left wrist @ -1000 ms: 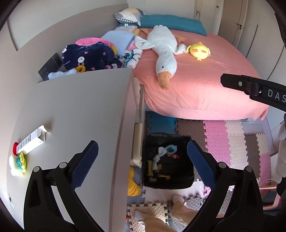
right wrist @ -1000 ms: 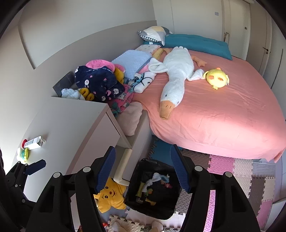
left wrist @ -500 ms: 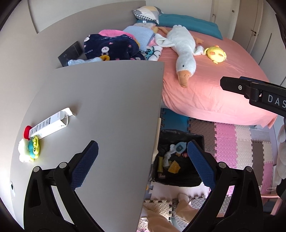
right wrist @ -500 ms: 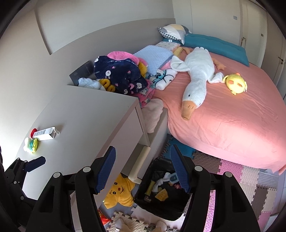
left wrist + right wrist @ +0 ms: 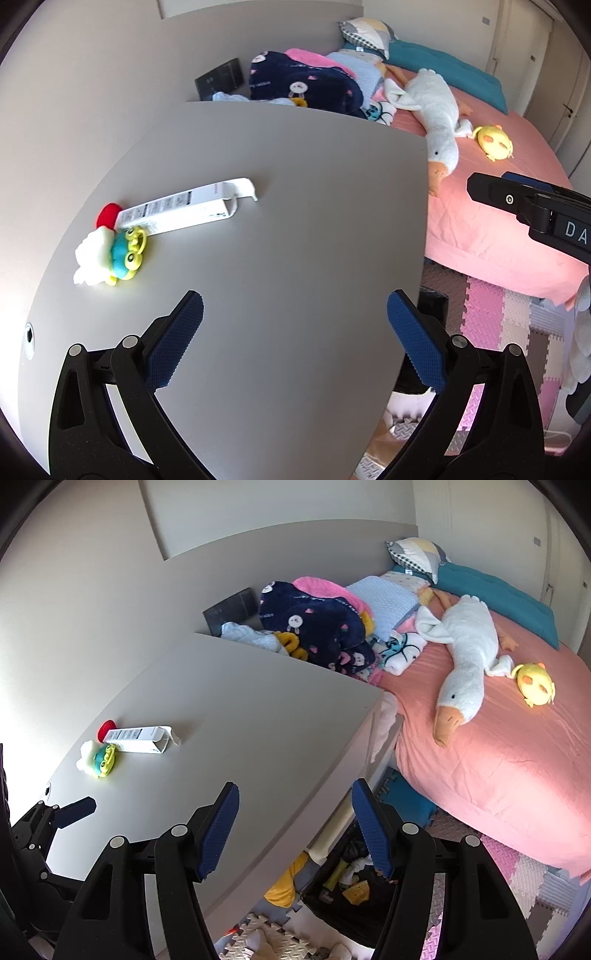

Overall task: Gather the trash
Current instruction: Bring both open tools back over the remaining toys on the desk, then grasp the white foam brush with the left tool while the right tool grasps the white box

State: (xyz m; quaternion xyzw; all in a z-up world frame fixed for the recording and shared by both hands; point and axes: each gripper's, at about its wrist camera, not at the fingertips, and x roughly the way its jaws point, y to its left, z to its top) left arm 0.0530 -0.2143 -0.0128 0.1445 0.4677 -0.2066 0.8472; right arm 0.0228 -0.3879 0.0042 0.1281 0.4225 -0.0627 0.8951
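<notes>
The left claw (image 5: 295, 325) is shown with its jaws spread wide and nothing between them, poised above the bare middle of the desk (image 5: 295, 206). The right claw (image 5: 295, 812) is likewise seen parted and empty, held over the desk edge nearest the bed (image 5: 498, 768). Both claws are angled downward, a pose judged suited to surveying the desk top before a pick is made.

The task's likely object, an opened white carton (image 5: 184, 212), is found lying flat on the desk, towards the wall side and beyond the left claw's tips. Its end flap is seen torn open, which is why it is read as rubbish rather than as a stored item. Touching its far end, a red disc (image 5: 108, 214) is visible, and just beside the carton a small green-and-white toy (image 5: 110, 254) is laid; the latter is taken as a keepsake to be left alone.

The black bin (image 5: 354, 890) is set on the floor at the foot of the desk, between desk and bed, with scraps already inside it, so that collected items can be dropped straight down from the desk edge. A white goose plush (image 5: 465, 664) and a yellow plush (image 5: 535, 685) are seen on the bed, well apart from the desk.

The carton is judged not yet reached; a wide opening is judged adequate for its narrow width.
</notes>
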